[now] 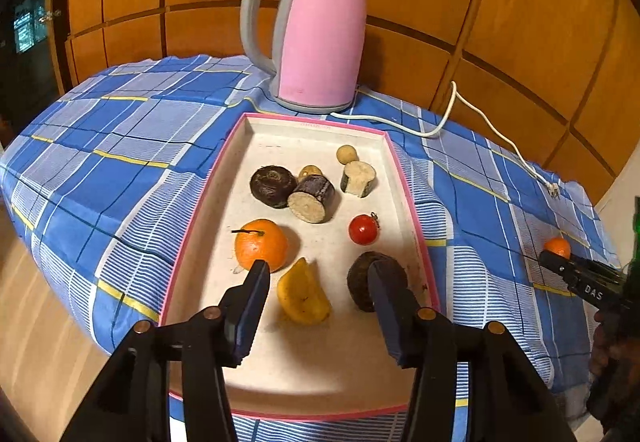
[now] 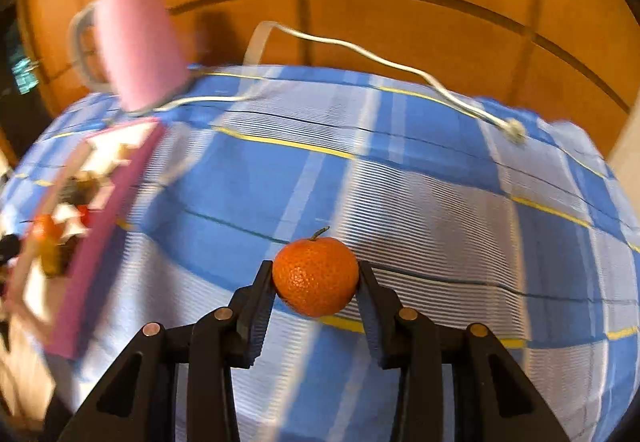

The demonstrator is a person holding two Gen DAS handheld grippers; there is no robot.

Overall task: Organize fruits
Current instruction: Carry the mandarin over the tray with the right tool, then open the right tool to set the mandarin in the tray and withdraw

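While most of the produce already lies in the tray [image 1: 200, 210], the sorting looks close to done, with one tangerine [image 2: 315, 276] out over the cloth-covered counter [image 1: 120, 146].

That counter fills both views, draped in blue plaid. At its far edge stands a pink kettle [image 1: 316, 38], its white cord [image 1: 452, 110] trailing off to the right. Just in front of the kettle sits the shallow pink-rimmed tray, and it holds nearly everything: an orange [image 1: 262, 244] at its left, a yellow wedge [image 1: 302, 294] beside that, two dark round pieces, one near the front right and one further back, a cut dark-skinned chunk [image 1: 312, 198] with a pale face, a smaller pale chunk [image 1: 359, 178], a small red tomato [image 1: 363, 229], and a little tan ball at the back.

The left hand-held gripper [image 1: 318, 274] hangs above the tray's near end, jaws apart and holding nothing, with the yellow wedge showing between them.

The right hand-held gripper [image 2: 316, 278] clamps the tangerine between its pads, well to the right of the tray. I judge that carrying this fruit across and setting it in the tray is what remains.
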